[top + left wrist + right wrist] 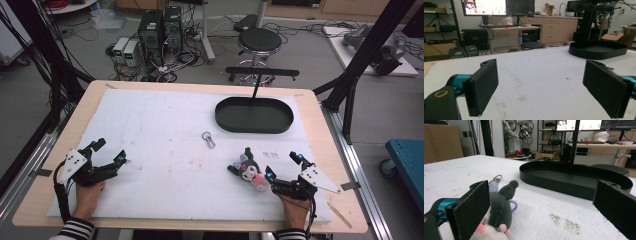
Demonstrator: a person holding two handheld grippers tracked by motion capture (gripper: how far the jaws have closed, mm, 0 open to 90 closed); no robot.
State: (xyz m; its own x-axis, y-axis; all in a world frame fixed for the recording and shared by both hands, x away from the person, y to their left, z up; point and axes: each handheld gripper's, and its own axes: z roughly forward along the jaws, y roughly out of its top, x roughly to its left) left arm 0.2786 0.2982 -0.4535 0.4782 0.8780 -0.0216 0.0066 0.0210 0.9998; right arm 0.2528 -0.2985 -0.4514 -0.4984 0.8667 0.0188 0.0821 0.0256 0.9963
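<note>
Two grippers rest on the white foam mat at the near edge of the table, both spread wide and holding nothing. The left gripper sits well to the left of the plush toy; the right gripper lies just right of the toy, its left jaw against the toy's side. Beyond the toy lies a metal key clip, and farther back stands the black oval tray.
</note>
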